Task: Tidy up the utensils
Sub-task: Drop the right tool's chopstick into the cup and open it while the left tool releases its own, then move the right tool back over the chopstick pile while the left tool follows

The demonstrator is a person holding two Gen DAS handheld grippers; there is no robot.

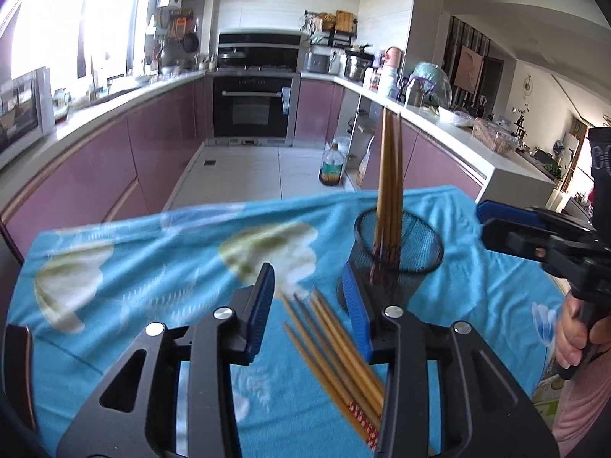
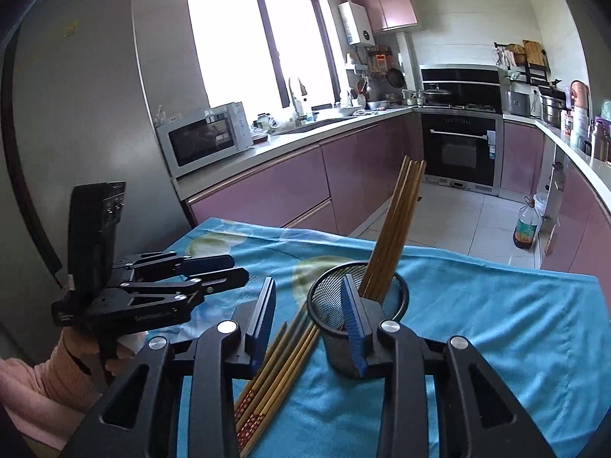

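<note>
A: Chopsticks in the cup stand nearly upright, plain ends up, patterned ends down in the black mesh cup; seen from the right wrist they lean a little rightward.

B: Loose chopsticks lie flat on the blue cloth, just beside the cup. Long axis runs from near the cup's foot back toward the near edge, red patterned ends nearest that edge.

A: Left gripper partly open, nothing between its pads; the loose bundle lies below the gap. Right gripper likewise partly open and empty, its right pad in front of the cup's wall.

B: Around: purple cabinets, oven, a microwave on the counter, a bottle on the floor.

A: The cloth's far edge is bare. Its left half, with pale cloud prints, is open. The cup stands toward the right side.
</note>
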